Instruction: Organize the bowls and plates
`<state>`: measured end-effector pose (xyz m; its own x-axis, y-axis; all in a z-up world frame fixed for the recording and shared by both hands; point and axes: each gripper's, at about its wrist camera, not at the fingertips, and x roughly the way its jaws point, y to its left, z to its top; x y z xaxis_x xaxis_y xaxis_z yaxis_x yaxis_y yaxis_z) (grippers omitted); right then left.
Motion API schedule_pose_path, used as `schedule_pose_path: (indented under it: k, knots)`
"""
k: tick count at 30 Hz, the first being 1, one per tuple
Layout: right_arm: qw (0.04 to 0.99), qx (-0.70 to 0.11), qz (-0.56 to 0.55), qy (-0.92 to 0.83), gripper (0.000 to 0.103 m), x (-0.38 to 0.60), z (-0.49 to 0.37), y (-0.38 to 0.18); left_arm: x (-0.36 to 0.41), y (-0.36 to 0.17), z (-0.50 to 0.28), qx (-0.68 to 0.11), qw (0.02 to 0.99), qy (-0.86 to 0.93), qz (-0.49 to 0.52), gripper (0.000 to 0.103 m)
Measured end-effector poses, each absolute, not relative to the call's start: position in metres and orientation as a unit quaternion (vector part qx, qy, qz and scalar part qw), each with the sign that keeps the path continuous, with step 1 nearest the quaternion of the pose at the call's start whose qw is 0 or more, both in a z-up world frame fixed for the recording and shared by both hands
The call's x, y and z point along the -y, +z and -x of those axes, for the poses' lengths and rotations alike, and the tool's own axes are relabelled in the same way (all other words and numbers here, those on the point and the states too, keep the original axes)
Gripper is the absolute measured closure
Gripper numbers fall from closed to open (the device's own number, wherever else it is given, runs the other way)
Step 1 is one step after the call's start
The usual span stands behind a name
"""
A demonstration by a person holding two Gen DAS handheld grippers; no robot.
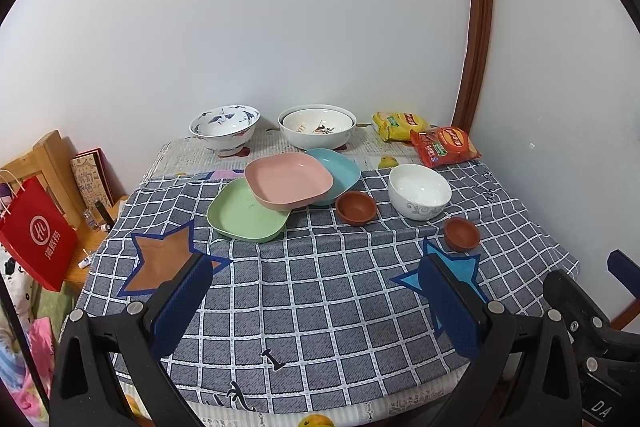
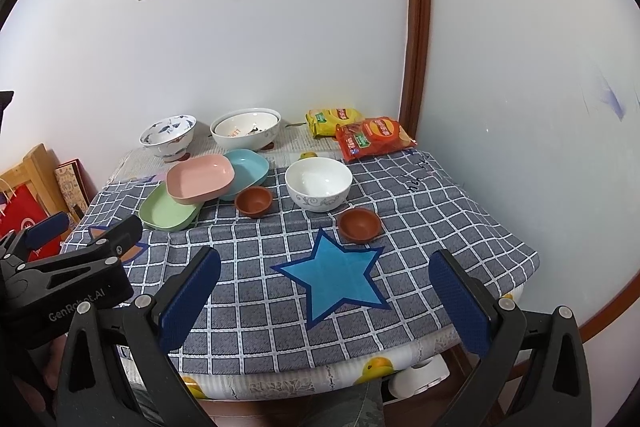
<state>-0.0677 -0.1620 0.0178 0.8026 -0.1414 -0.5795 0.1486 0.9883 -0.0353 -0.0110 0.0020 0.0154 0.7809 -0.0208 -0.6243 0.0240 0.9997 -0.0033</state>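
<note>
The black plastic body of the left tongs, seen in the right wrist view, bears the grey lettering "GenRobot.AI"; in the left wrist view a black plastic part at the lower right corner shows the white letters "DA"; the red paper bag with string handles beside the worktop carries a white round logo above white Chinese characters, too small to read surely; the red snack packet and the yellow snack packet bear round red logos, illegible.

Pink plate covers parts of the green plate and blue plate; chip-bag print's probably too tiny to read.
</note>
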Motion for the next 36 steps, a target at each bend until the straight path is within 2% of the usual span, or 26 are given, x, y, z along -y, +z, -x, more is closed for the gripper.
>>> schedule_pose_path:
  k: [18,36]
  knots:
    - [0.947,-0.314,0.002,-0.067,0.001,0.160,0.041,0.019,-0.002,0.020,-0.016,-0.336,0.942,-0.017,-0.002,0.000]
    - [0.945,-0.323,0.008,-0.042,0.001,0.153,-0.029,0.011,-0.025,0.003,-0.082,-0.368,0.930,0.000,0.010,0.000]
